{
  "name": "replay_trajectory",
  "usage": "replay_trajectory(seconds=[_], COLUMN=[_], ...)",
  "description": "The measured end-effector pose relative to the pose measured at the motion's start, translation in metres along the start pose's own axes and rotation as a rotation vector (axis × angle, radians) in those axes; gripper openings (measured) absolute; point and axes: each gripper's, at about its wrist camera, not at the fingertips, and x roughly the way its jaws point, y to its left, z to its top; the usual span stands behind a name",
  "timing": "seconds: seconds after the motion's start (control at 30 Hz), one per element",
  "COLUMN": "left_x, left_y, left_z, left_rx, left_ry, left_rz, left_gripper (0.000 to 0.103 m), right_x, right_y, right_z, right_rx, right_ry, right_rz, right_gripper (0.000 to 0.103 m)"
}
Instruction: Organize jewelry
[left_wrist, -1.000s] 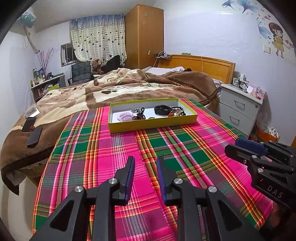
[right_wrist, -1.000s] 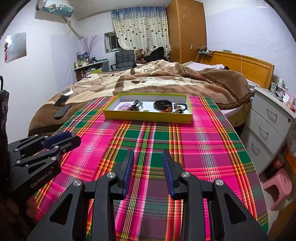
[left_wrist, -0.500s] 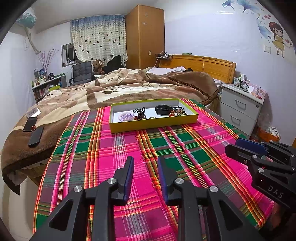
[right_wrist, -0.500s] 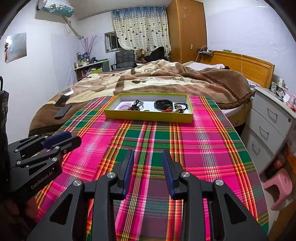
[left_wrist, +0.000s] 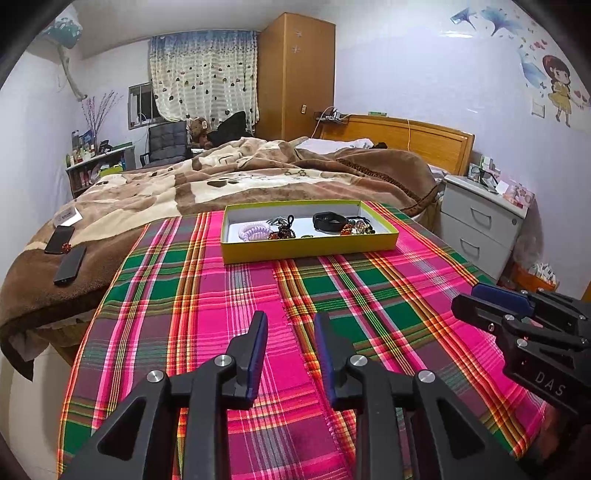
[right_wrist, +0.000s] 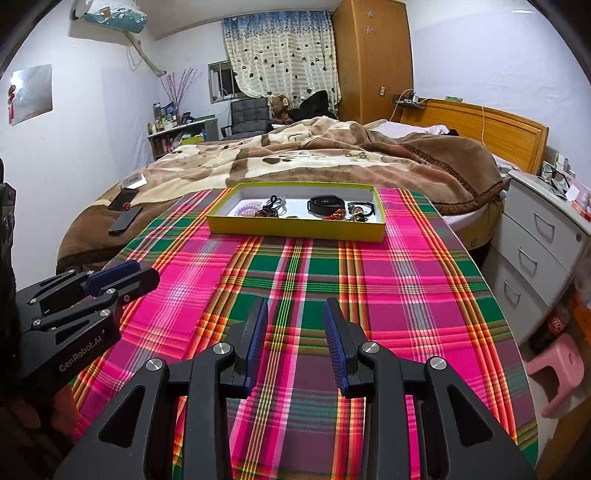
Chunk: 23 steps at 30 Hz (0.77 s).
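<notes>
Left wrist view: left gripper (left_wrist: 290, 332) low over the plaid cloth (left_wrist: 177, 302), fingers parted with a moderate gap, nothing between them. Well ahead and slightly right of the fingertips, a yellow tray (left_wrist: 310, 251) at the far end of the cloth, holding all the jewelry in sight: a pale coiled band (left_wrist: 253, 230) at its left, a beaded piece (left_wrist: 282, 232) beside that, a black band (left_wrist: 328, 221) right of centre, a small tangle of beads and rings (left_wrist: 356, 227) at the right end. Off to the right, level with the fingertips, the right gripper (left_wrist: 480, 299) seen side-on.

Right wrist view: right gripper (right_wrist: 295, 317) likewise parted, carrying nothing, above the cloth. Tray (right_wrist: 295, 230) straight ahead, well apart from the fingertips; no loose pieces visible on the cloth between. Left gripper (right_wrist: 129, 275) to the left, at about the same depth.

Step in hand, as a judgement: unclear. Both tools unladen and back from the tray, every visible piece inside it, bunched rather than spread. Fits either a start before sorting within the tray or a finish after gathering into it. Any further reach would call for travel forward across the cloth and a fine pinch on small, tangle-prone items.
</notes>
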Motion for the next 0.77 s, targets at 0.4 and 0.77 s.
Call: replay_trajectory(seconds=[0.4, 0.77], left_x=[0.0036, 0.0061], left_y=[0.0038, 0.0048], left_z=[-0.0033, -0.0056], left_rx=[-0.02, -0.031], left_ry=[0.002, 0.015], left_rz=[0.019, 0.017], left_gripper=[0.026, 0.026], right_x=[0.0015, 0.0015], right_y=[0.0023, 0.0018], right_z=[-0.0026, -0.0019], right_rx=[-0.002, -0.001], right_ry=[0.002, 0.003], right_rz=[0.0, 0.001], right_gripper=[0.032, 0.032])
